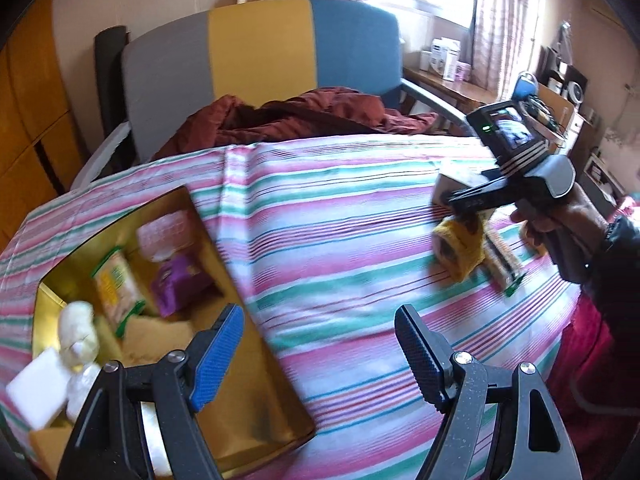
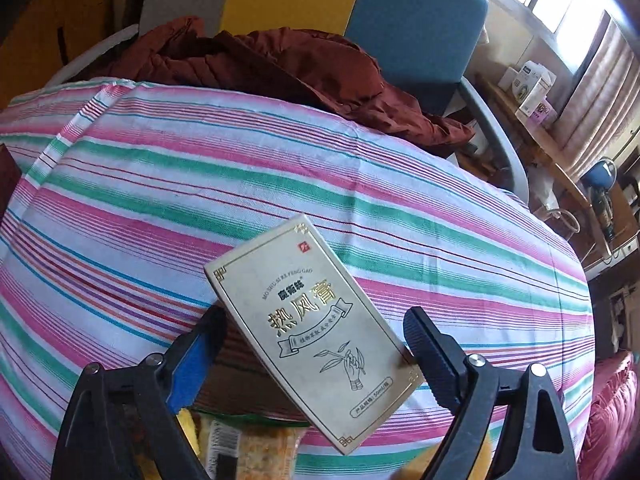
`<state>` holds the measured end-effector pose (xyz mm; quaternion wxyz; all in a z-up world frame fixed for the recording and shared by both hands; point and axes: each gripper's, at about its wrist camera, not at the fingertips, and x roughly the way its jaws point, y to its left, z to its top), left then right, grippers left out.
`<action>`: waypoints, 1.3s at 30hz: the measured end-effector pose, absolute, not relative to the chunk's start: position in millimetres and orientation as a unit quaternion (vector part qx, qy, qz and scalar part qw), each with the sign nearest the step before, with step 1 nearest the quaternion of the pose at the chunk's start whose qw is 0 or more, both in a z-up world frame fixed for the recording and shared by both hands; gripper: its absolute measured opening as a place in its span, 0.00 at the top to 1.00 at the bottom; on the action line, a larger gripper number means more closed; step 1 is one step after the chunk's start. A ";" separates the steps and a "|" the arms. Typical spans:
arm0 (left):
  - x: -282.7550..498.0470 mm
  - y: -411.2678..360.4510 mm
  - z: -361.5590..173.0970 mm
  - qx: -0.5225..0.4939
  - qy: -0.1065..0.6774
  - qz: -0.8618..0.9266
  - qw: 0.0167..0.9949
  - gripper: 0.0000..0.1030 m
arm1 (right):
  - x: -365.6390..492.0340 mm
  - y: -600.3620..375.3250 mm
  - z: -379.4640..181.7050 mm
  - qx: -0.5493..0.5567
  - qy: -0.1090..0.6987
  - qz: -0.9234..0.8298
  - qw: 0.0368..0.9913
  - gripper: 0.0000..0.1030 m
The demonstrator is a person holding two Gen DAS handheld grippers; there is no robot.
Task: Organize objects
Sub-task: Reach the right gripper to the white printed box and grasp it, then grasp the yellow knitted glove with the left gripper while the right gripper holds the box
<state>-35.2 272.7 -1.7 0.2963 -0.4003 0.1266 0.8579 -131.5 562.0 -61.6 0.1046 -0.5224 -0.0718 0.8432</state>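
Observation:
My left gripper (image 1: pixel 320 344) is open and empty, above the near right edge of a gold tin box (image 1: pixel 256 376) on the striped tablecloth. The tin holds a purple packet (image 1: pixel 176 284), a yellow snack packet (image 1: pixel 116 284), a pink packet (image 1: pixel 168 236), white soft items (image 1: pixel 80 332) and a white block (image 1: pixel 36 396). My right gripper (image 2: pixel 316 344) is shut on a cream medicine box (image 2: pixel 316 332) and holds it above the table. It shows in the left wrist view (image 1: pixel 460 200) at the right, over a yellow roll (image 1: pixel 456 248) and a flat snack packet (image 1: pixel 500 256).
The striped tablecloth (image 2: pixel 240 184) covers the table. A brown jacket (image 1: pixel 288 120) lies on a grey, yellow and blue chair (image 1: pixel 260 48) behind the table. A wooden desk (image 1: pixel 452 88) with boxes stands at the back right. A yellow packet (image 2: pixel 256 456) lies under the right gripper.

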 end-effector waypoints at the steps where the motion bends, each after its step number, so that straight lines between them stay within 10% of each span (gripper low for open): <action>1: -35.6 281.4 -2.3 -0.401 0.128 0.855 0.303 0.24 | -131.2 560.8 -61.5 -0.523 -0.079 0.842 0.105 0.20; 6: -39.7 319.8 -8.4 -0.411 0.133 0.840 0.327 0.24 | -128.5 560.1 -51.5 -0.516 -0.062 0.848 0.099 0.46; 32: -62.2 447.4 -56.7 -0.440 0.151 0.789 0.402 0.23 | -132.5 583.9 -69.4 -0.552 0.040 0.829 0.079 0.44; 39: -58.3 448.6 -71.8 -0.449 0.146 0.770 0.429 0.59 | -132.7 579.1 -69.0 -0.550 0.021 0.832 0.076 0.50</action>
